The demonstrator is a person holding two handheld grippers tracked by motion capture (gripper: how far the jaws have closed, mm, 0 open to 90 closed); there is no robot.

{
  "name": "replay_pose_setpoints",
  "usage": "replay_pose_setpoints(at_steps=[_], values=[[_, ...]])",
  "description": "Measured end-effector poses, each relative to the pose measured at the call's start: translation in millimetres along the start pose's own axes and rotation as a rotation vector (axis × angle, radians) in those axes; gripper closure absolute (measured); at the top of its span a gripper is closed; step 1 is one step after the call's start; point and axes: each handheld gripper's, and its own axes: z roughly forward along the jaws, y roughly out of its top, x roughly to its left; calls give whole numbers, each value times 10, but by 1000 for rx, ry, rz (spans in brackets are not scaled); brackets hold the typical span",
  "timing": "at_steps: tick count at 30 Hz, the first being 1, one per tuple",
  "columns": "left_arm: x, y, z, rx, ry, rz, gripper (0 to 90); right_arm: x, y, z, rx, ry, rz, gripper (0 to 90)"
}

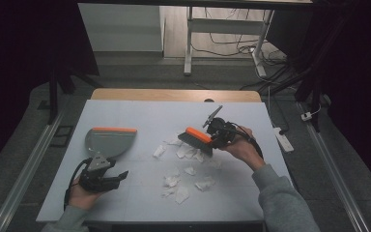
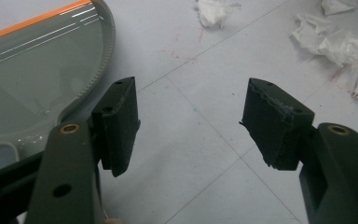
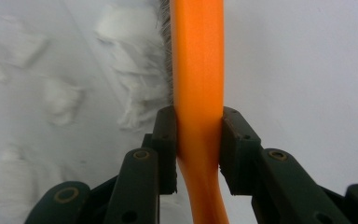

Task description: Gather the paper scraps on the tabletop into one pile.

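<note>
Right gripper (image 1: 212,139) clamps the orange brush (image 1: 196,137) handle, bristles at the far edge of the paper scraps (image 1: 181,181) mid-table. Left gripper (image 1: 121,176) idles, jaws apart and empty, beside the dustpan (image 1: 107,141) (not held). Best: low, short strokes toward the pan; steady it first.
</note>
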Motion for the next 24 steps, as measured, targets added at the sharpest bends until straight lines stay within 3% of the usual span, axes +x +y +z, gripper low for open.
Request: replay_pose_setpoints(at_steps=[3, 7, 16, 22, 24], values=[[-6, 3, 4, 3, 0, 3, 365, -12, 14, -117, -79, 10, 20, 695], [-1, 5, 3, 2, 0, 2, 365, -132, 85, -188, -126, -34, 47, 695], [17, -5, 2, -1, -4, -3, 365, -383, 465, 166, -20, -105, 19, 695], [45, -15, 23, -2, -14, -10, 366, -393, 633, 302, 60, -148, -61, 696], [41, -16, 25, -2, -15, -8, 366, -374, 659, 347, 80, -137, -88, 696]])
